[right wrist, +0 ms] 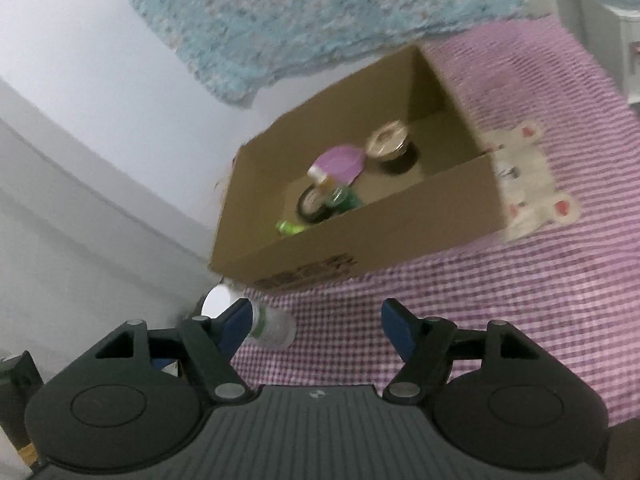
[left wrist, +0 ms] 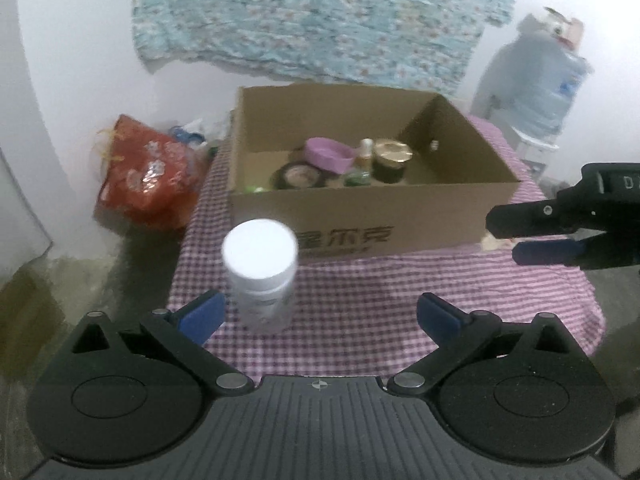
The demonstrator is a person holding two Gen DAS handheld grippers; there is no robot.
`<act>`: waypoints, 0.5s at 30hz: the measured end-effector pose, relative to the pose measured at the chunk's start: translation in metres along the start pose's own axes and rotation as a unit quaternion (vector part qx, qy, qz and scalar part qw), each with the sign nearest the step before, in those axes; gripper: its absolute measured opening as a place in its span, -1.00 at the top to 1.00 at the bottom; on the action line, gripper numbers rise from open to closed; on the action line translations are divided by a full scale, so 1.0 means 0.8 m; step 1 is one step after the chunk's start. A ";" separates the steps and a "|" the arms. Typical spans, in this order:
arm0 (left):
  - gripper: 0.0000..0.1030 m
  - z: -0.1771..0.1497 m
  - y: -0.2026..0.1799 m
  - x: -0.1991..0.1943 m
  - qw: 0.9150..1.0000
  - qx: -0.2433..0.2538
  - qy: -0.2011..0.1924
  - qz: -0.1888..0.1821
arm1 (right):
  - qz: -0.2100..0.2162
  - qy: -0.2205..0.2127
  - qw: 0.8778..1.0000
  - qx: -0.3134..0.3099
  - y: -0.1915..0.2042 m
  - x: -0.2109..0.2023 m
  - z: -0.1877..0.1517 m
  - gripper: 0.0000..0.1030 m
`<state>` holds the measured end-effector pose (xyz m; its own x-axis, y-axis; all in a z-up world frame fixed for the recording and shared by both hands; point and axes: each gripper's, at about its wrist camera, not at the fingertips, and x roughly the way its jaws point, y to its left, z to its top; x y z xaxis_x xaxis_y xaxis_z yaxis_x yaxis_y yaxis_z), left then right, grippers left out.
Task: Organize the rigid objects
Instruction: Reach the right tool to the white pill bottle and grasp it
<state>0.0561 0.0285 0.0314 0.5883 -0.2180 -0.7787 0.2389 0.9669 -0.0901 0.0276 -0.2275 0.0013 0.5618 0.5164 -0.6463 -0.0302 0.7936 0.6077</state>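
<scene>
A clear bottle with a white cap [left wrist: 260, 276] stands on the pink checked tablecloth [left wrist: 380, 300], just in front of the cardboard box [left wrist: 360, 216]. My left gripper [left wrist: 320, 312] is open wide; the bottle is between its fingers, close to the left pad [left wrist: 202, 314], with no grip on it. My right gripper [left wrist: 524, 236] reaches in from the right, open and empty. In the right wrist view the bottle [right wrist: 272, 326] shows partly behind the left finger of the right gripper [right wrist: 316, 320]. The box [right wrist: 360, 236] holds a purple bowl [left wrist: 328, 156], a gold-lidded jar [left wrist: 394, 160] and a tape roll [left wrist: 298, 176].
A red bag [left wrist: 148, 176] sits left of the table, beyond the cloth's edge. A large water jug [left wrist: 536, 80] stands at the back right. A white plush toy [right wrist: 528, 184] lies against the box's right side. A floral cloth [left wrist: 320, 20] hangs on the wall.
</scene>
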 end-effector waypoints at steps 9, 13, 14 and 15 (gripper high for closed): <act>-0.94 -0.007 0.025 0.054 0.999 0.000 -0.002 0.053 | 0.031 0.049 0.998 -0.003 0.050 0.066 0.003 -0.43; -0.84 -0.005 0.037 0.071 0.998 -0.022 -0.007 0.055 | 0.041 0.068 0.997 -0.003 0.062 0.102 0.007 -0.43; -0.82 -0.004 0.040 0.073 0.998 -0.027 -0.010 0.053 | 0.044 0.071 0.996 -0.005 0.065 0.111 0.009 -0.42; -0.79 -0.004 0.042 0.075 0.998 -0.031 -0.011 0.053 | 0.045 0.076 0.996 -0.007 0.069 0.121 0.011 -0.41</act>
<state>0.0973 0.0484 -0.0206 0.6247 -0.1169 -0.7720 0.1267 0.9908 -0.0475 0.0874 -0.1364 -0.0237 0.4251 0.6280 -0.6519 -0.0881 0.7455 0.6607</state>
